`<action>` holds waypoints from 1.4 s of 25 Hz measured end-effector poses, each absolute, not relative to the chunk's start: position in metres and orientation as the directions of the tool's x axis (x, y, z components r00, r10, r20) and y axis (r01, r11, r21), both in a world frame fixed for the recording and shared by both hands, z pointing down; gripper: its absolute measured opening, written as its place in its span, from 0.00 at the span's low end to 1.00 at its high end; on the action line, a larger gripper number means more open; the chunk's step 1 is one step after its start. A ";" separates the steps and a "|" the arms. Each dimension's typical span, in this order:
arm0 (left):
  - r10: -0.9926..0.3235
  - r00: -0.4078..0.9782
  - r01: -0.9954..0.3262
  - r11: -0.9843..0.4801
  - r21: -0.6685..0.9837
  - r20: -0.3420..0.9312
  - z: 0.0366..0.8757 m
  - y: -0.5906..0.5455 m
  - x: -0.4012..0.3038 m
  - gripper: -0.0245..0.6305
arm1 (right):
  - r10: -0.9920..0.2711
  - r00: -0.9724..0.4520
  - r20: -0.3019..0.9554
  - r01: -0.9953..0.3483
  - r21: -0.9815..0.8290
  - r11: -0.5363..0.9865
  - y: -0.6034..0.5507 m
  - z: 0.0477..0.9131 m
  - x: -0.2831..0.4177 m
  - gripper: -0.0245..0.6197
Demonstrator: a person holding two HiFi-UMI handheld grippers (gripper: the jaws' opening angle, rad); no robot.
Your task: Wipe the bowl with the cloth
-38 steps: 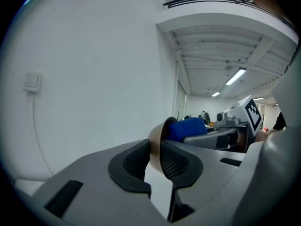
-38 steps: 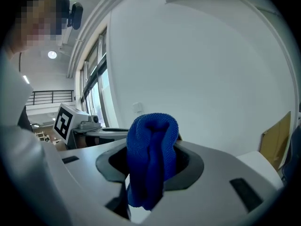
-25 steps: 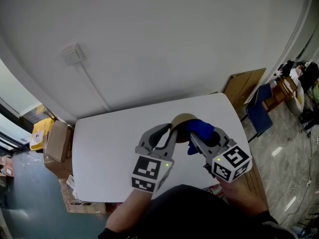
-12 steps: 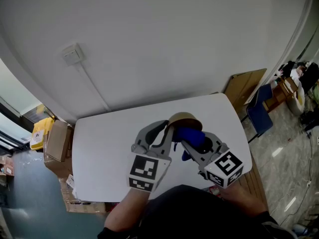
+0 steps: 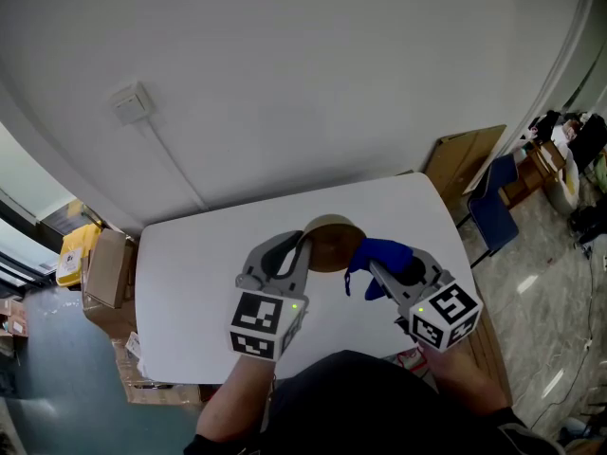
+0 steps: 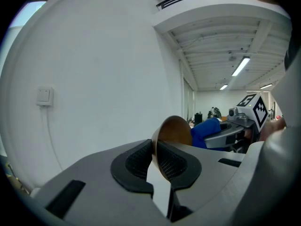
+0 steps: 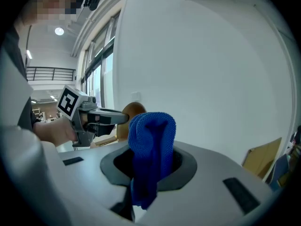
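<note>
Now the cloth (image 5: 381, 252), clamped in the jaws of the right gripper (image 5: 377, 271), has drawn away beside the bowl (image 5: 332, 243), its rim just pinched tighter by the jaws of the left gripper (image 5: 303, 245); wiping seems paused.

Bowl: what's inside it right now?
Nothing shows inside the bowl. The blue cloth hangs just outside its rim, in the right gripper. The left gripper covers the bowl's left edge.

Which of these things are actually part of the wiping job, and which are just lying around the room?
In use: bowl, pinched in left gripper, whose jaws just closed further; cloth in right gripper; table.
Lying about: cardboard boxes, blue chair, wall switch.
</note>
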State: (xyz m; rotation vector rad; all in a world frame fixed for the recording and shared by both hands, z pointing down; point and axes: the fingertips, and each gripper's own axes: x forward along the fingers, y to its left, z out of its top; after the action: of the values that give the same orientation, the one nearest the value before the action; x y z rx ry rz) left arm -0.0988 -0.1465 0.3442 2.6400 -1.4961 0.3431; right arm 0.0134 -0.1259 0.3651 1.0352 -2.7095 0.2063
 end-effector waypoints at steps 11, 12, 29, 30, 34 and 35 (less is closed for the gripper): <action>-0.781 0.574 -0.811 -0.585 0.036 0.247 0.350 -0.137 -0.086 0.07 | -0.674 -0.715 0.185 -0.697 -0.116 0.707 -0.147 0.345 0.036 0.15; -0.774 0.577 -0.809 -0.586 0.049 0.259 0.356 -0.137 -0.085 0.07 | -0.666 -0.723 0.186 -0.690 -0.130 0.712 -0.146 0.348 0.034 0.15; -0.647 0.545 -0.801 -0.589 0.104 0.533 0.474 -0.142 -0.078 0.07 | -0.628 -0.731 0.267 -0.681 -0.347 0.645 -0.133 0.425 0.060 0.15; -0.635 0.543 -0.801 -0.587 0.113 0.550 0.483 -0.144 -0.078 0.07 | -0.626 -0.728 0.279 -0.684 -0.363 0.633 -0.133 0.432 0.062 0.15; -0.582 0.537 -0.803 -0.574 0.159 0.611 0.522 -0.155 -0.077 0.07 | -0.617 -0.719 0.320 -0.692 -0.411 0.594 -0.132 0.460 0.070 0.15; -0.567 0.537 -0.804 -0.569 0.173 0.625 0.532 -0.156 -0.076 0.07 | -0.616 -0.717 0.327 -0.694 -0.417 0.587 -0.131 0.465 0.071 0.15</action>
State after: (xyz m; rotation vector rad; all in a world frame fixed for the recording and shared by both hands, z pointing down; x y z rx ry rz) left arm -0.0761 -0.1563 0.5320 2.3332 -1.1155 0.7177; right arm 0.0712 -0.1314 0.4651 1.1076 -2.6649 0.7971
